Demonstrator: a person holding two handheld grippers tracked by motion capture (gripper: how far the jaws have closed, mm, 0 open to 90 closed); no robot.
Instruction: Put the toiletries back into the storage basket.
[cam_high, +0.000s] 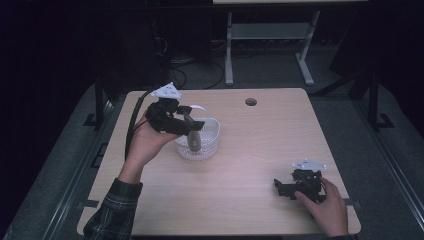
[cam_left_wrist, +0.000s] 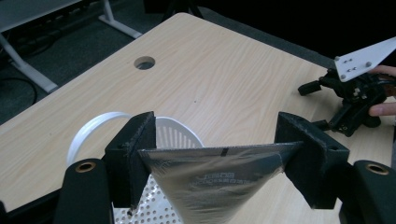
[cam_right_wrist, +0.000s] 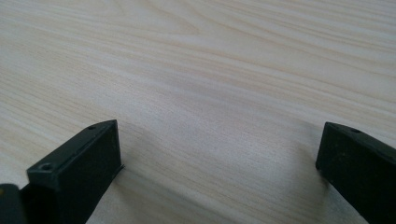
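Observation:
My left gripper (cam_high: 194, 125) hangs above a white perforated basket (cam_high: 212, 145) at the table's left middle. It is shut on the top edge of a grey-silver pouch (cam_high: 193, 142), which dangles into the basket. In the left gripper view the pouch (cam_left_wrist: 219, 184) spans the gap between the jaws of the left gripper (cam_left_wrist: 217, 151), with the basket (cam_left_wrist: 173, 133) beneath it. My right gripper (cam_high: 281, 188) rests low on the table at the front right, open with nothing between its jaws. The right gripper view shows the right gripper (cam_right_wrist: 219, 149) wide open over bare wood (cam_right_wrist: 210, 70).
The light wooden table (cam_high: 250, 210) has a round cable hole (cam_high: 251, 102) near its back edge. A white desk frame (cam_high: 229, 50) stands on the floor behind. The left gripper's cable (cam_high: 132, 125) trails off the table's left side.

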